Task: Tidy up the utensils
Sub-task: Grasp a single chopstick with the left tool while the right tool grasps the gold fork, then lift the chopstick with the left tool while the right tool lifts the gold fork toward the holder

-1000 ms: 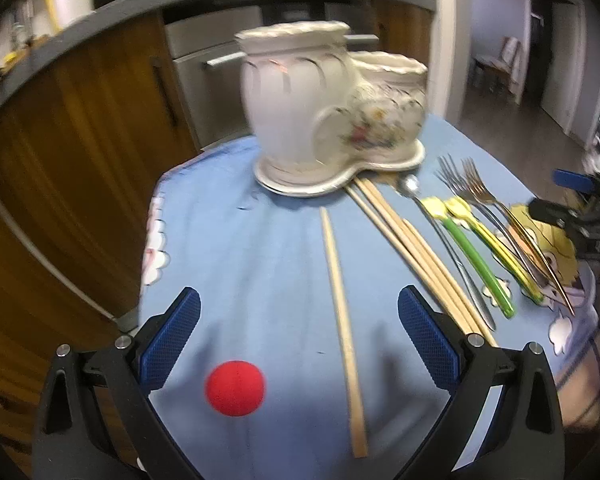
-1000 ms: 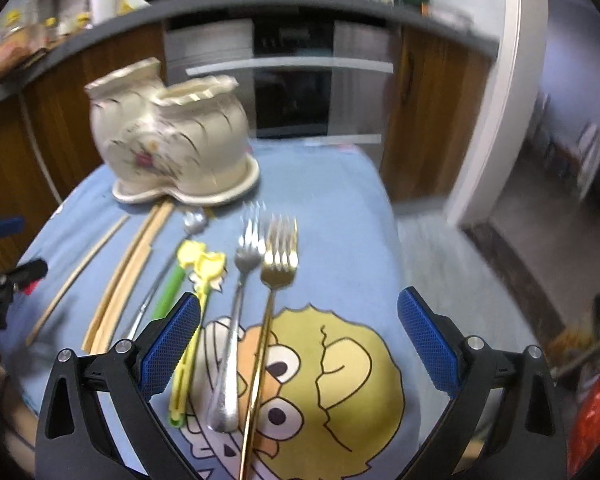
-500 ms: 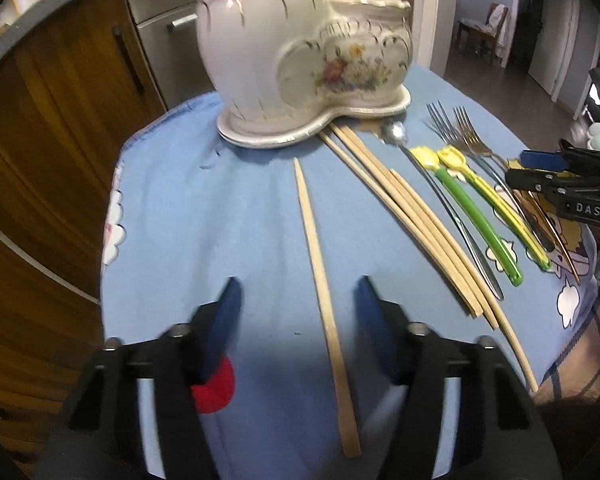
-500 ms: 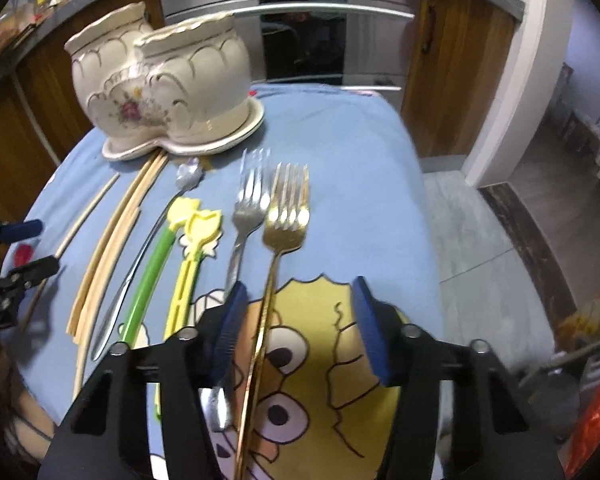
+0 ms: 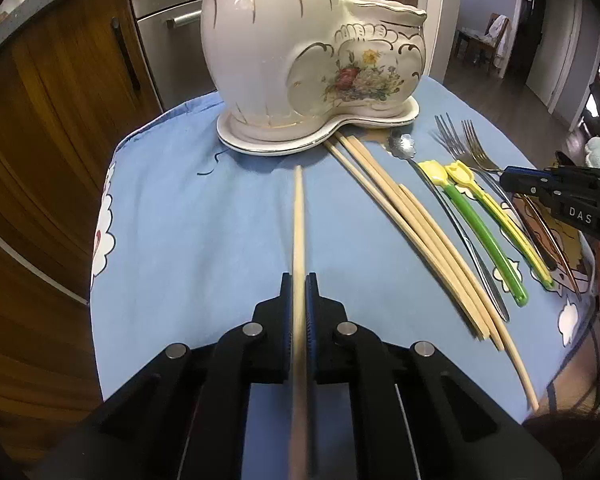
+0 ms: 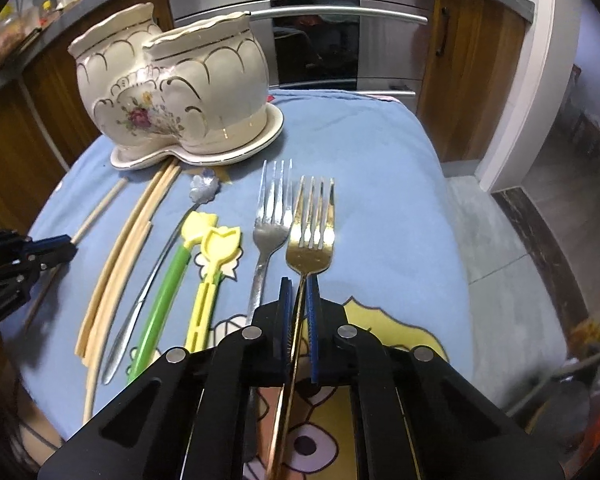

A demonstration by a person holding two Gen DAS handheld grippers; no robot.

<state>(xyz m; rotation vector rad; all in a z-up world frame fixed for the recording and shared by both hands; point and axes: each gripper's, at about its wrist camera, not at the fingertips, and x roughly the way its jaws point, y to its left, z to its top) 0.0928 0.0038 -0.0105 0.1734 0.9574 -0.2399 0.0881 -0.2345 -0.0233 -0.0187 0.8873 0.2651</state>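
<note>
My left tongs (image 5: pixel 299 292) are clamped on the lone chopstick (image 5: pixel 298 216) near the table's left edge, my right tongs (image 6: pixel 299 296) on the gold fork (image 6: pixel 310 236). Either thin handle could pivot and slip when lifted toward the ceramic holder (image 6: pixel 172 92).

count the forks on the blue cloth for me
2. The gold fork lies rightmost, its handle clamped in the right gripper. The silver fork lies just left of it, untouched. None seems hidden.
</note>
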